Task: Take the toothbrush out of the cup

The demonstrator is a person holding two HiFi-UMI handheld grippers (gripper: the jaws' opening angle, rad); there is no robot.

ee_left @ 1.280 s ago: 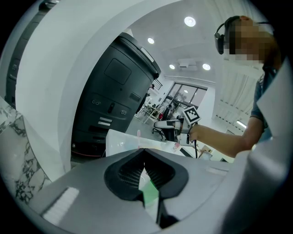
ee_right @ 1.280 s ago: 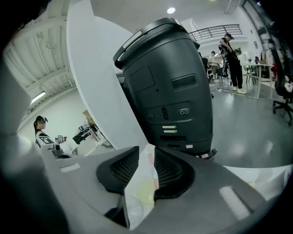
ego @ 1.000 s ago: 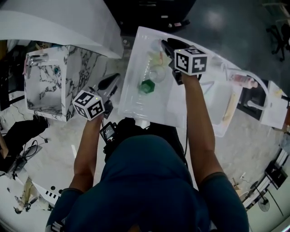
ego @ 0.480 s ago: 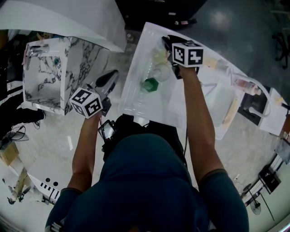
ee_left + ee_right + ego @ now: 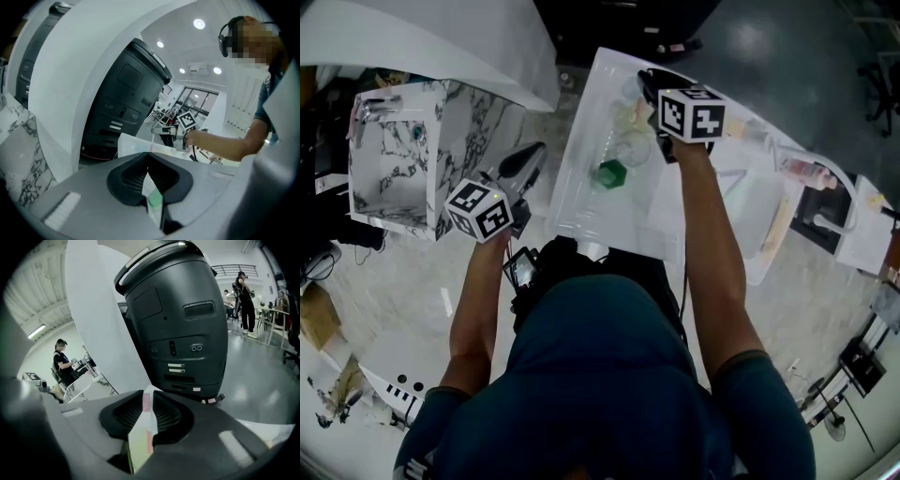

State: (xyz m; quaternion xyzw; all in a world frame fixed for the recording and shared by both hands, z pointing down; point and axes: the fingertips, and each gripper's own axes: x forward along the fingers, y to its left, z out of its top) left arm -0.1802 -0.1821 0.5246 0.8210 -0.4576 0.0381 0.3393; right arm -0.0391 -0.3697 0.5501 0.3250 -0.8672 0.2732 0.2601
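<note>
While the left gripper (image 5: 528, 161) hangs just off the left edge of the white table (image 5: 581, 211) with its jaws pressed fully together and nothing between them, the right gripper (image 5: 648, 86) reaches over the table's far part. Its jaws have just been closing and now stand only a narrow way apart. In the right gripper view a slim pale strip with a pink edge, which appears to be the toothbrush (image 5: 143, 425), fills that gap from one ribbed pad to the other, so the pads bear on it from both sides. In the head view a clear cup (image 5: 630, 147) sits just on the near side of those jaws, its outline faint against the white surface. Whether the toothbrush's lower end is inside it cannot be made out. A small green object (image 5: 607, 174) lies just near and left of the cup. A marble-patterned box (image 5: 389, 159), open at the top, stands well to the left of the table, beyond the left gripper. A tall dark grey machine (image 5: 173, 324) rises past the table's far edge, straight ahead of the right gripper.
</note>
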